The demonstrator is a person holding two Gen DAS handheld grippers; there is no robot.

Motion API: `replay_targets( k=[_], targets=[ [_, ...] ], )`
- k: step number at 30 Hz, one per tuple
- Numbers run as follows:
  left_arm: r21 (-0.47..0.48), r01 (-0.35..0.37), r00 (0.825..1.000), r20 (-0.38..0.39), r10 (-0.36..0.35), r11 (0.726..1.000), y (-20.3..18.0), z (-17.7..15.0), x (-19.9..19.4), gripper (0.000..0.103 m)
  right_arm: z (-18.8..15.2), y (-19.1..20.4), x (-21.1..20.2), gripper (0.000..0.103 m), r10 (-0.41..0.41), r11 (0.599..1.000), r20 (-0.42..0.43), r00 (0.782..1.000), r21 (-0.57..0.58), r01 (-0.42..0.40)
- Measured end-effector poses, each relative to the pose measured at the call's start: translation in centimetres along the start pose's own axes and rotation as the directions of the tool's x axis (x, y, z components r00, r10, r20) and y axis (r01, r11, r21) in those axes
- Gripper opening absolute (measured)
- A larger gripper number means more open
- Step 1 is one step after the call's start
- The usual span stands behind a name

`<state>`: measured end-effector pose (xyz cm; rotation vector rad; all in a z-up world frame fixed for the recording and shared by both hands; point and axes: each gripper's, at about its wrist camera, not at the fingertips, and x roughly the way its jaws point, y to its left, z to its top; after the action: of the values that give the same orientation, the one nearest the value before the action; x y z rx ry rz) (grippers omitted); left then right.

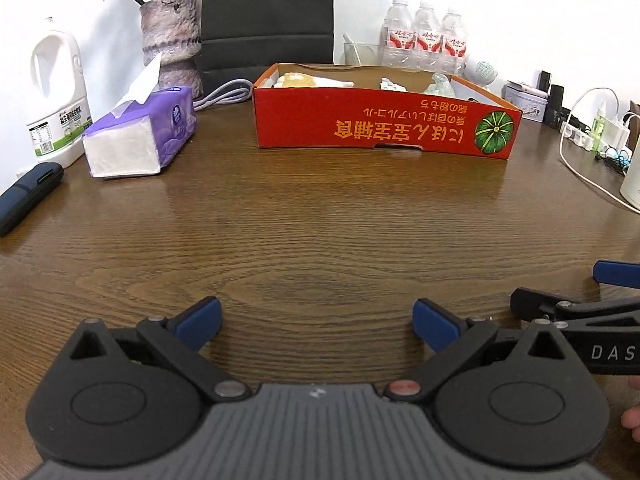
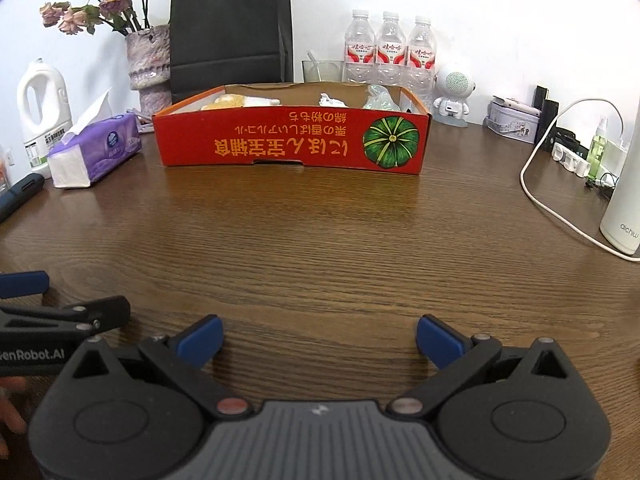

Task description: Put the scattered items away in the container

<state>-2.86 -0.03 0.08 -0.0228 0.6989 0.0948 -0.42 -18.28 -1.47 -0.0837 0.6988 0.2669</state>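
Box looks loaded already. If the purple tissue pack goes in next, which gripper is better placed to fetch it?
Left, probably. The tissue pack lies left of the red box, on the left gripper's side. The right gripper, equally open and empty, would have to cross over.

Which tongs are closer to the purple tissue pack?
Left. The left tongs sit open below the tissue pack; the right tongs, also open, lie farther to its right.
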Motion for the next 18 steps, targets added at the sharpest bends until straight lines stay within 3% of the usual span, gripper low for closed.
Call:
replay_targets(
  k=[18],
  targets=[
    [-0.018, 0.026, 1.0, 0.01, -0.026, 1.0, 0.23, -0.06, -0.11, 0.103, 0.01, -0.04, 0.02, 0.103, -0.001, 1.0, 0.0, 1.0, -0.001, 0.001]
  ],
)
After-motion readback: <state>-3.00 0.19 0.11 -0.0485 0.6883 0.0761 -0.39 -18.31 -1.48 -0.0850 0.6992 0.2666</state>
